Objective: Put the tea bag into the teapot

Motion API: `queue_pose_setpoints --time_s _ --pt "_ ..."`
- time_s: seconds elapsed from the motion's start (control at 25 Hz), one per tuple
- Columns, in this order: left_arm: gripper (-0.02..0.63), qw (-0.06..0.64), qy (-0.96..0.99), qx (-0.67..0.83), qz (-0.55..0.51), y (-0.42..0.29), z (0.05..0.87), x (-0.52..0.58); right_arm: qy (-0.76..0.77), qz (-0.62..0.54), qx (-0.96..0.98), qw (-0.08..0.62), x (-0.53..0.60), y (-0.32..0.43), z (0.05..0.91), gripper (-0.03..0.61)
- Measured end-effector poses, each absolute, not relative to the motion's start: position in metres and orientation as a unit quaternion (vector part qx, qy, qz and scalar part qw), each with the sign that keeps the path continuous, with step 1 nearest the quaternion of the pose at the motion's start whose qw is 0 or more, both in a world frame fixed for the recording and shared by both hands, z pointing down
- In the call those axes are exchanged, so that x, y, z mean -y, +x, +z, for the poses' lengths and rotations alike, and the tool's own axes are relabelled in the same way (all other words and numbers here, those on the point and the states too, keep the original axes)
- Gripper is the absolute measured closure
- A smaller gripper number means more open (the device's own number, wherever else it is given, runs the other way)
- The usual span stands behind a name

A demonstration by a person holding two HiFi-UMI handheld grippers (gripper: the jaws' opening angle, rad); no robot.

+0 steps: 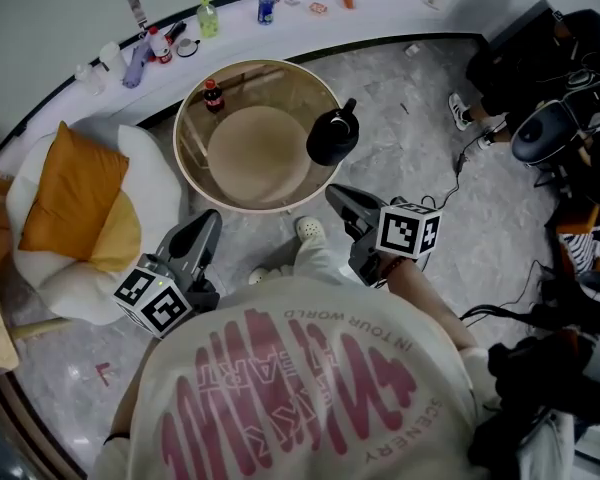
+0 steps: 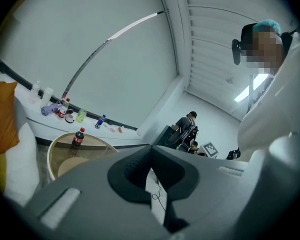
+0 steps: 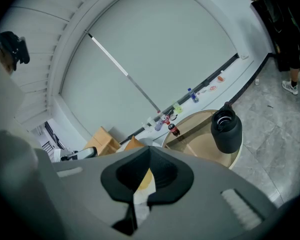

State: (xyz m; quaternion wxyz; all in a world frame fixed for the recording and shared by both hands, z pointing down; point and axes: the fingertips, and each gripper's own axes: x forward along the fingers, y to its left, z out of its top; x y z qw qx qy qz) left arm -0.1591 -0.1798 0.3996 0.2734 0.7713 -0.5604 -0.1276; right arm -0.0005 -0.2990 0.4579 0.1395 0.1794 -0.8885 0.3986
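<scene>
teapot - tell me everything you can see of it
The teapot is matte black, squat and rounded. A dark part sticks up from one side of its top; I cannot tell if it is a spout or a handle. In the right gripper view its round mouth shows a paler ring inside, and whether a lid is on is unclear. It stands upright at the right edge of the round tan table. Only the table touches it.

You can pass over the round table point(image 1: 280, 83) between the cola bottle point(image 1: 212, 96) at its far rim and the teapot point(image 1: 332, 136) at its right
</scene>
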Motion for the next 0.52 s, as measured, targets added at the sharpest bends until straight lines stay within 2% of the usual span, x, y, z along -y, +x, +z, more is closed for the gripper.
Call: queue_pose_setpoints --time_s 0.52 --pt "0.603 0.268 0.756 0.582 -0.136 -0.181 0.401 0.168 0.178 0.394 0.889 0.151 0.299 -0.014 0.458 0.575"
